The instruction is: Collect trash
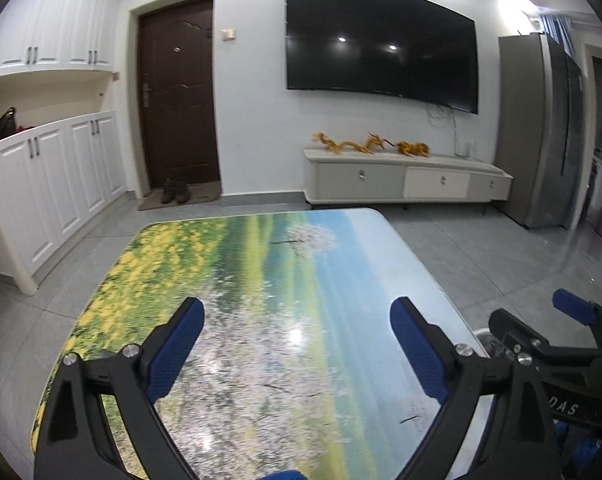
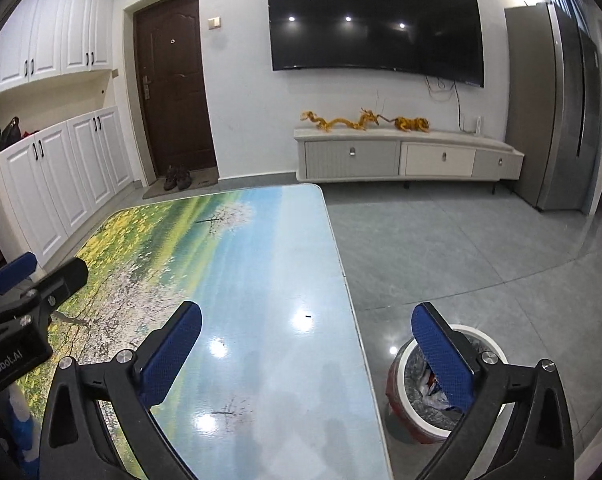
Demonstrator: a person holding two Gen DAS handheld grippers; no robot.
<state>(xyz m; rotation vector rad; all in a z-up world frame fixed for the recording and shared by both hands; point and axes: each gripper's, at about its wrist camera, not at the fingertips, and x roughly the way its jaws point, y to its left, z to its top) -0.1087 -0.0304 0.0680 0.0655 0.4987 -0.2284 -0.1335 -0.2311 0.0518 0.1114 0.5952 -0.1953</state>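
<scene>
A table (image 1: 261, 280) with a printed flower-field and sky top fills the lower part of both views (image 2: 261, 280). A round trash bin (image 2: 405, 404) with a white rim, red body and grey liner stands on the floor by the table's right edge; crumpled wrappers (image 2: 431, 388) lie inside. A sliver of the bin (image 1: 487, 342) shows in the left wrist view. My left gripper (image 1: 297, 344) is open and empty above the table. My right gripper (image 2: 307, 346) is open and empty, its right finger over the bin.
A dark door (image 1: 177, 92) with shoes (image 1: 175, 191) on a mat, white cabinets (image 1: 53, 168), a wall TV (image 1: 381, 40), a low TV stand (image 1: 405, 178) and a grey fridge (image 1: 541, 128) line the far wall. Grey tiled floor (image 2: 461, 248) lies right of the table.
</scene>
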